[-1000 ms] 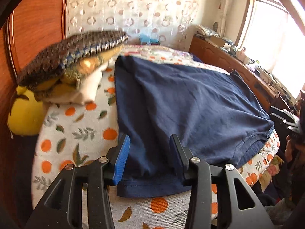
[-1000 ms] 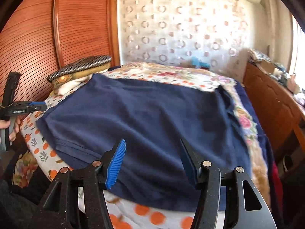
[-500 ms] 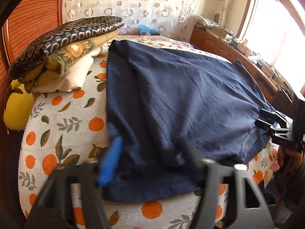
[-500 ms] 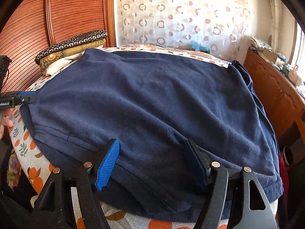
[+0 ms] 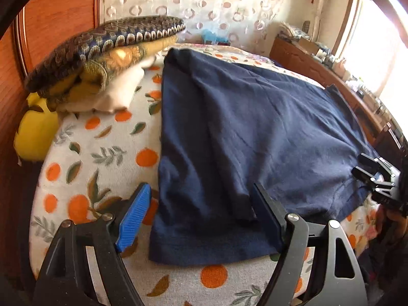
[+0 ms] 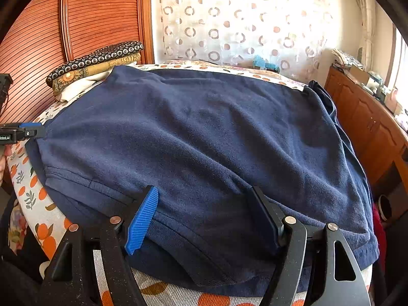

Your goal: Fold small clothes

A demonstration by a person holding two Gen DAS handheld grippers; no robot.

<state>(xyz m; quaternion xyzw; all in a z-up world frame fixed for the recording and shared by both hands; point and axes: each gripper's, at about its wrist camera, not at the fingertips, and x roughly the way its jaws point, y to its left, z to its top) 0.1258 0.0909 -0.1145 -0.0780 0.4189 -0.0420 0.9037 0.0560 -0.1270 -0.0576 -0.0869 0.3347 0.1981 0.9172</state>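
Both the left gripper (image 5: 201,216) and right gripper (image 6: 204,216) are hovering spread wide, gripping nothing, over the near hem of the navy T-shirt (image 5: 255,132) lying flat on the orange-print bedsheet (image 5: 107,153), risking pinching only one layer; no containers are showing.

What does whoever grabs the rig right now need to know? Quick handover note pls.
Left gripper: open, low over the near left corner of the navy shirt, gripping nothing.
Right gripper: open, low over the shirt's near hem toward the right, gripping nothing.
The shirt lies spread flat on the orange-print bedspread; a stack of folded fabrics sits at the far left by the wooden panel.
Done: shirt laid out. No fold visible.
Left: close on the near edge, fold the shirt, probably add it to the stack.
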